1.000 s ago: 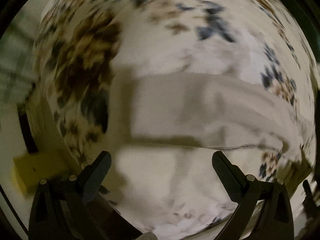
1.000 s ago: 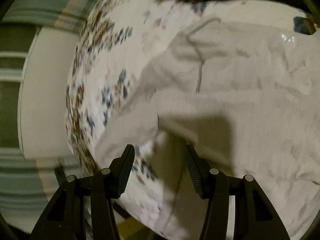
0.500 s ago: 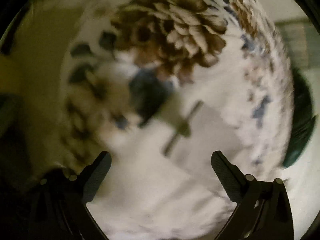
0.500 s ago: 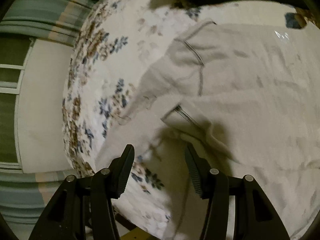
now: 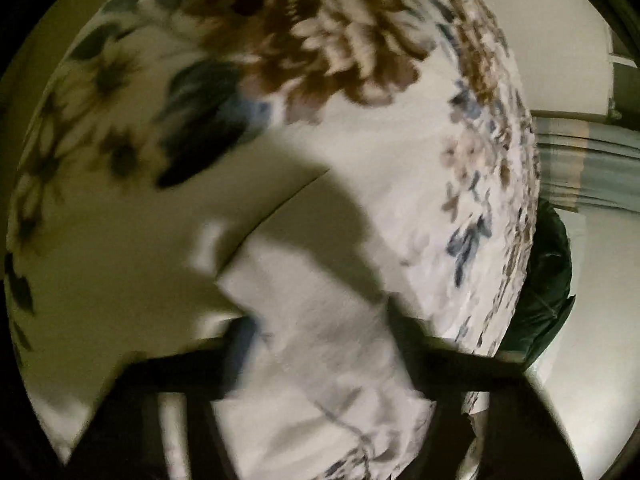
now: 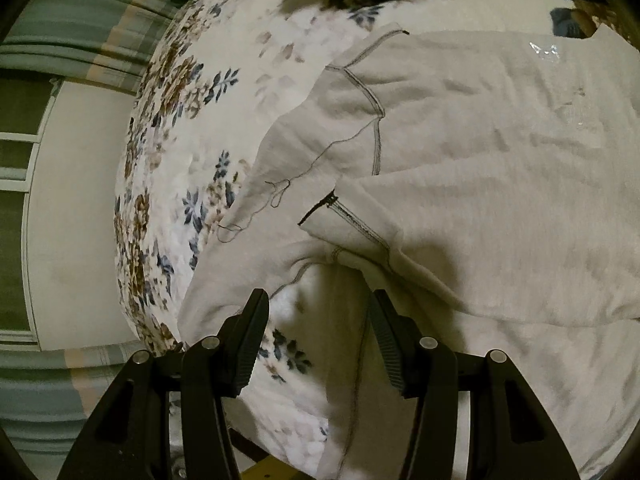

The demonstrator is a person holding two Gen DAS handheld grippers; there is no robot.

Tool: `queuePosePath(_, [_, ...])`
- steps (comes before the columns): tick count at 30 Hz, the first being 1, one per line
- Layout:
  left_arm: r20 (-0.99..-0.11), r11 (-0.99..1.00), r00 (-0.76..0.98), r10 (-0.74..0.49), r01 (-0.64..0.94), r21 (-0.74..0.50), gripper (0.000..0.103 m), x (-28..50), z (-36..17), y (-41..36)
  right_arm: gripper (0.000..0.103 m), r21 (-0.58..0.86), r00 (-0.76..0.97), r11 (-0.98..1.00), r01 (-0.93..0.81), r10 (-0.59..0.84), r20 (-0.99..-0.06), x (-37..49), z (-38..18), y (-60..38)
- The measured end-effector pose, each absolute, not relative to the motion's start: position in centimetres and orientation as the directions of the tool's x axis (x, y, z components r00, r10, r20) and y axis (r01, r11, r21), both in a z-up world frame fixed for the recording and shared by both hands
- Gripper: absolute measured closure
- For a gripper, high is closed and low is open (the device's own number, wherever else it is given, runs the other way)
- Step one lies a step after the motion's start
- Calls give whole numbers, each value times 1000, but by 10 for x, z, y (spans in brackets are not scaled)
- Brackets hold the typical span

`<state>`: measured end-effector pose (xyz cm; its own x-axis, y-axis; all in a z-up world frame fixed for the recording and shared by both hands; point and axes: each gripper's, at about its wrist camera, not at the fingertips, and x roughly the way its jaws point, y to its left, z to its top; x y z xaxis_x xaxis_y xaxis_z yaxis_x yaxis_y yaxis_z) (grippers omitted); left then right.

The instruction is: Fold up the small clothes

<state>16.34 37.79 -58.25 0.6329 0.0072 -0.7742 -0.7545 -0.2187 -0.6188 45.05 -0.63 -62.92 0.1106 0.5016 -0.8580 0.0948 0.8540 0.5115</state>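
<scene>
Right claw [image 6: 318, 334], parted and empty, at lower centre beside the garment [image 6: 480, 152] sleeve hem; left claw's state indiscernible. Grip hem squarely.

One pale garment [image 6: 500, 152] is seen, spread on one flowered bedcover [image 6: 192, 128]; on the garment, one loose thread [image 6: 280, 188] is counted, trailing toward the bedcover's edge. In the left wrist view, one pale cloth corner [image 5: 320, 320] is seen on the same flowered bedcover [image 5: 400, 152]. Two grippers are counted: one right gripper [image 6: 318, 322] and one left gripper [image 5: 316, 344], two fingers on each. One dark green bundle [image 5: 548, 296] is seen beyond the bedcover's edge.
</scene>
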Motion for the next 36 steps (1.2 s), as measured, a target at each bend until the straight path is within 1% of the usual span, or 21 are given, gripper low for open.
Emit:
queuePosePath(1, [-780,-208,625,5,-763,-613,95,166,-583,379,48,511,113,855,93,501,-858,449,-629,-8])
queuePosePath(2, [-786,-198,619,15,-768,-609,95,169,-582,382,48,510,117,855,93,500,-858,447,-628,-10])
queuePosePath(4, [-800,-163,597,53,-785,-597,97,169,-574,388,48,511,117,854,99,500,-858,443,-628,-14])
queuePosePath(8, [-792,-31,597,131,-796,-605,99,182,-540,395,48,510,133,851,121,495,-858,435,-624,-30])
queuePosePath(13, [-753,259,629,191,-772,-580,99,227,-473,390,48,531,177,821,209,502,-846,423,-620,-64])
queuePosePath(17, [-696,469,696,179,-682,-561,99,267,-419,359,48,523,216,815,250,479,-851,413,-614,-90])
queuePosePath(18, [-673,538,724,152,-632,-558,99,284,-403,343,48,513,224,817,262,466,-856,410,-613,-98])
queuePosePath(20, [-662,622,741,113,-572,-534,99,307,-387,319,48,495,236,819,291,440,-866,402,-612,-114])
queuePosePath(23, [-645,744,764,-13,-423,-517,99,349,-369,262,48,460,252,817,348,391,-885,387,-614,-143])
queuePosePath(25, [-639,808,759,-124,-296,-509,99,378,-363,210,48,431,251,810,398,356,-900,376,-619,-164])
queuePosePath(26, [-641,824,752,-153,-261,-503,99,384,-363,194,48,424,251,804,416,347,-904,371,-621,-173])
queuePosePath(28, [-648,860,720,-246,-146,-489,99,401,-366,138,48,399,247,796,455,318,-915,362,-626,-193])
queuePosePath(31, [-670,877,644,-368,2,-481,99,413,-378,57,48,403,280,762,507,297,-913,347,-626,-223])
queuePosePath(34, [-696,880,569,-438,112,-462,99,412,-391,-13,48,413,324,720,558,269,-907,331,-622,-255])
queuePosePath(36, [-715,880,524,-462,170,-444,99,410,-400,-50,48,421,345,690,589,256,-903,320,-620,-272])
